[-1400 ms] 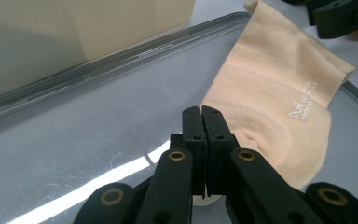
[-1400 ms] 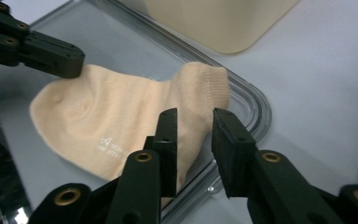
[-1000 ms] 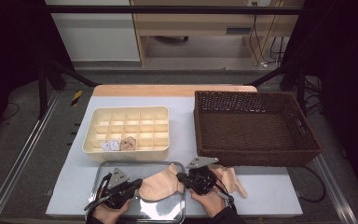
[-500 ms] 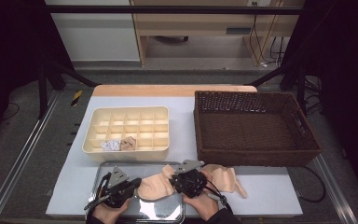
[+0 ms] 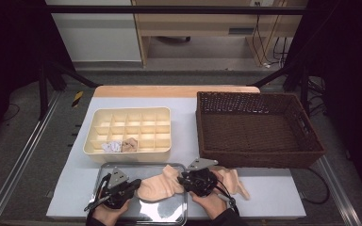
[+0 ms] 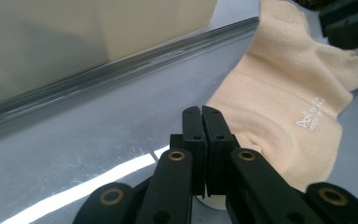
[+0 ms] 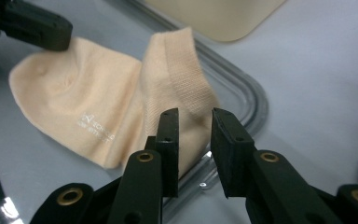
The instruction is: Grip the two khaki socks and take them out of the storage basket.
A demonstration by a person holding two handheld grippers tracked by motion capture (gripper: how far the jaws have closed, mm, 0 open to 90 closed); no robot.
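A white table [image 5: 264, 197] carries a brown wicker basket [image 5: 259, 129] at the right, a cream divided organiser tray [image 5: 129, 129] at the left, and, nearest the person, a shiny metal tray [image 5: 143, 214] on which a peach sock [image 5: 158, 187] lies flat with its cuff over the tray's right rim. A second peach sock [image 5: 233, 181] lies on the table just right of it. The left gripper [image 6: 201, 122] is clenched empty at the sock's toe end, while the right gripper [image 7: 193, 135], its jaws just opening, stands released with the cuff between them.
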